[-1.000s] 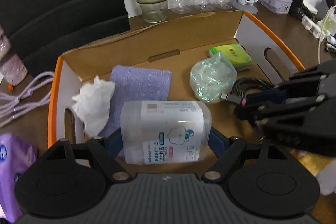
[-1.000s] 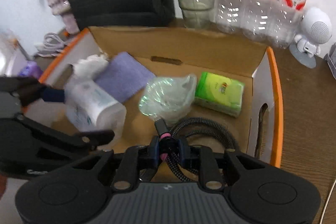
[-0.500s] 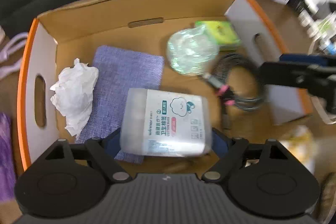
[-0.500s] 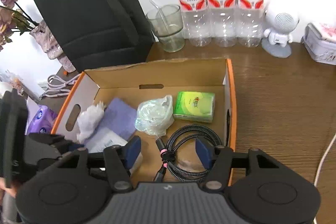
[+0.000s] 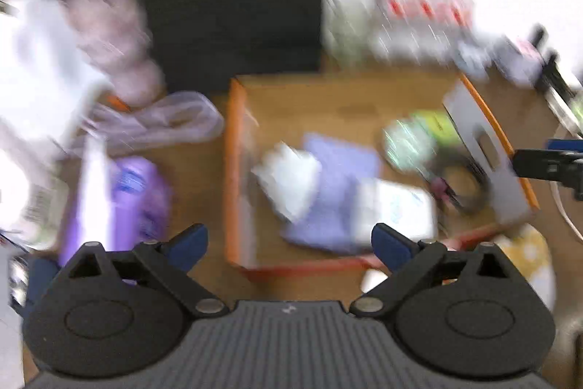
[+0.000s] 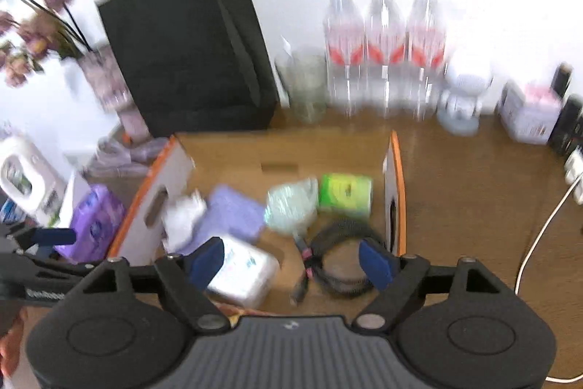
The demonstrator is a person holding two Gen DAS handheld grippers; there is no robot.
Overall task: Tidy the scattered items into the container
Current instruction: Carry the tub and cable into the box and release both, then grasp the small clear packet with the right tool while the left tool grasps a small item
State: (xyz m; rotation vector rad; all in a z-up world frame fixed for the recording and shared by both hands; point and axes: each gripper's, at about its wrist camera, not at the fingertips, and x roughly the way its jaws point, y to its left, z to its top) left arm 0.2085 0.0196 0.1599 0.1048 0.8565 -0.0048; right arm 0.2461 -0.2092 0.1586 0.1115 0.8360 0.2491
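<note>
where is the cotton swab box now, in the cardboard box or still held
In the cardboard box: the cotton swab box lies on its floor beside the purple cloth. Both grippers are open and empty.

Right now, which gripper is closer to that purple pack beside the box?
Left. The left gripper hovers just beside the purple pack; the right gripper hangs over the box, farther away.

Each gripper, left [image 5: 289, 239] and right [image 6: 291, 259], has a ribbed dark-grey body, two round black discs, black linkage arms with silver screws, and blue pads [image 6: 375, 259]. A small white logo marks the body's top edge.
</note>
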